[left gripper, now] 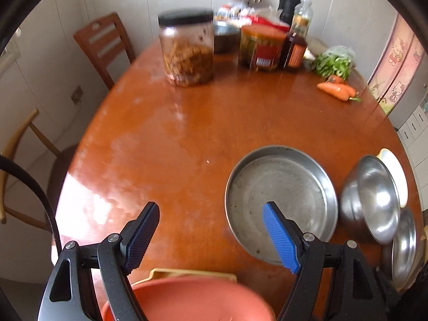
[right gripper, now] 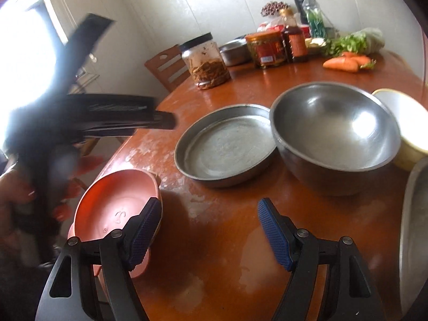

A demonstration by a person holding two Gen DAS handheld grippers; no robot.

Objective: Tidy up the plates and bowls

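Both grippers were empty w/ fingers spread wide. The L gripper [left gripper: 211,236] hung over the table [left gripper: 171,133], pointing down, w/ nothing between its pads. The R gripper [right gripper: 210,234] was the same: fingers apart, just bare table under the gap. The landmark here was the flat pan [right gripper: 227,144], a round steel one sitting mid-table. Right of the pan, touching or almost touching its rim, sat the steel bowl [right gripper: 334,136]. Behind the bowl, on the side away from the pan, was a white bowl [right gripper: 404,123] w/ a yellow outside. A 2nd steel dish [right gripper: 414,230] showed at the edge, on the near right of the pan, only partly in view. Near left of the pan, at the table edge, was the pink bowl [right gripper: 117,200]; it looked like it sat on another dish or two, but I couldn't tell how many. In the L view the pink bowl was right under the gripper. Far behind the pan were a jar [right gripper: 206,61], bottles and carrots [right gripper: 345,62], not part of the job. The step looked like a between-grabs moment: nothing held, picking what to take next. I think the job was early to mid, since the steel things were not stacked. Next move prob. needs one gripper to go down on a rim, maybe the bowl's, w/ one pad inside and one outside, then squeeze and lift. Steel is slick, so a grip low on the rim would help.
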